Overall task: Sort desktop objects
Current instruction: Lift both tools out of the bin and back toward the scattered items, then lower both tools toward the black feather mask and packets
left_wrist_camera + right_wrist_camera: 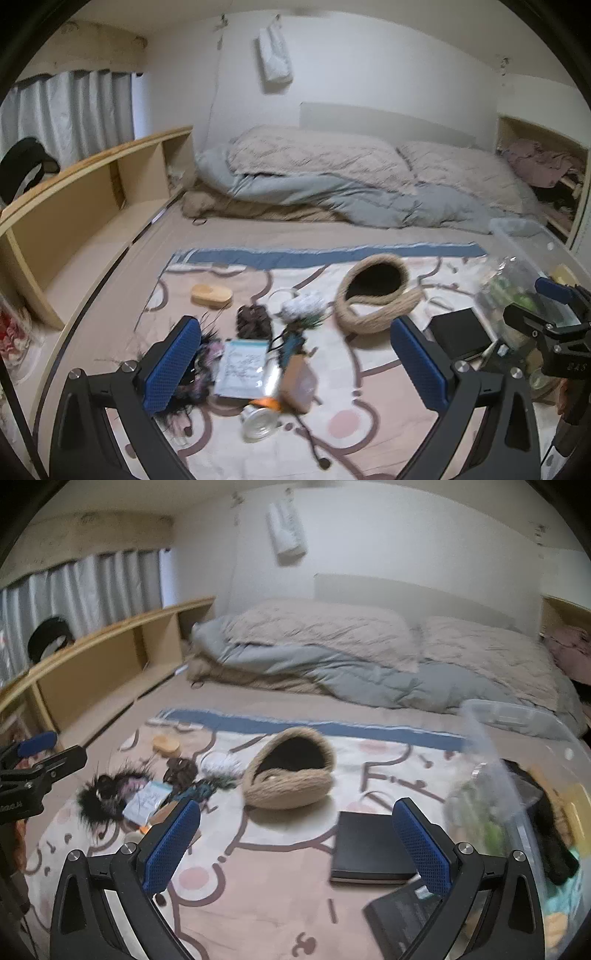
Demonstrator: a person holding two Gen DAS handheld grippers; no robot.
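Nearest us, the left tongs point(295, 373) stand wide apart and hold nothing; between their blue pads point(171, 365) we see a small heap on the patterned blanket point(369, 417): a glass jar point(258, 422) lying closest, a brown packet point(299, 382) just above it, and a white printed pouch point(243, 369) beside that. A black feathery bundle point(192, 376) lies against the left pad.

Our right tongs point(297, 847) are likewise spread apart and empty. A black box point(369, 843) lies on the blanket between them, close to the right pad, with a second dark flat item point(402, 919) partly under that finger. Right of it stands a clear plastic bin point(517, 812) with mixed things inside, too blurred to name.

Farther on, the woven rope basket point(291, 775) sits tipped, its dark opening facing us, ahead of both tongs and touching neither. To its left lie a white crumpled item point(304, 304), a dark brown piece point(253, 319) and, beyond, a small wooden block point(211, 294).

Behind the blanket the bed carries a rumpled grey quilt point(332, 181); a wooden shelf point(74, 206) runs along the left.
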